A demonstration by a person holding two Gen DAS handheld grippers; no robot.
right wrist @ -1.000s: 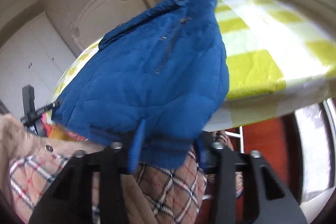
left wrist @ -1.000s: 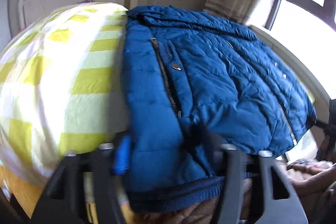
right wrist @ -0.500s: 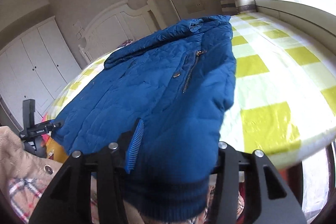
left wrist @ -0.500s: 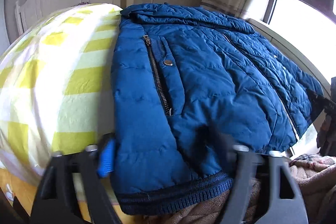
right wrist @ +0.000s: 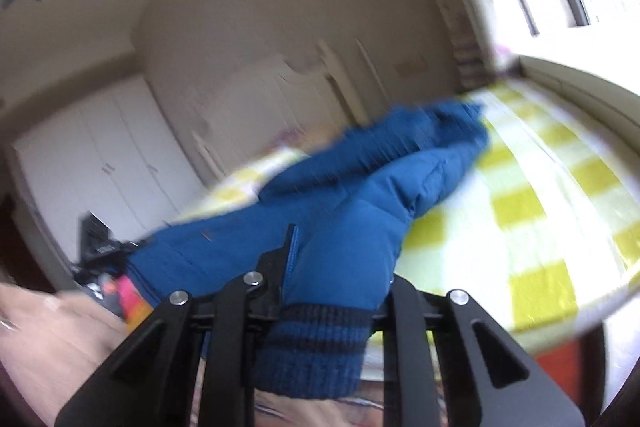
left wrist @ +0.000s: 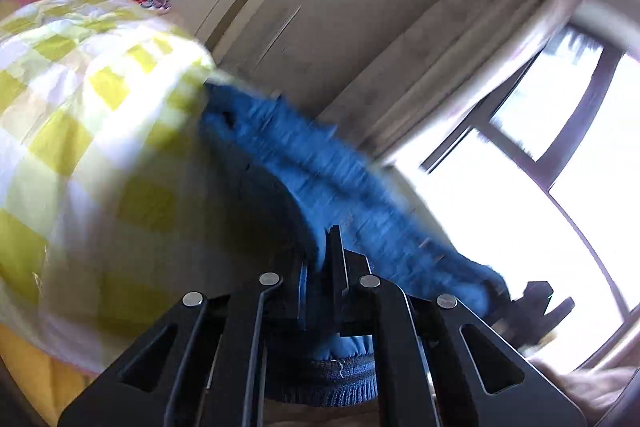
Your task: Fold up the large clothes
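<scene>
Left tongs (left wrist: 320, 263) clenched on the ribbed hem of the blue puffer jacket (left wrist: 340, 187), fingers nearly together with padded cloth bunched between them. Jacket stretched forward and rightward from these tongs, blurred, lifted off the bed (left wrist: 80, 147) with its yellow-and-white checked cover lying to the left. Right tongs (right wrist: 340, 267) grasping the same jacket (right wrist: 360, 195) at the knitted band, which hangs down between the fingers. Padded body rising ahead and to the left, checked cover (right wrist: 540, 207) to the right. White wardrobe (right wrist: 100, 155) far left; window (left wrist: 540, 147) to the right of the left tongs.
</scene>
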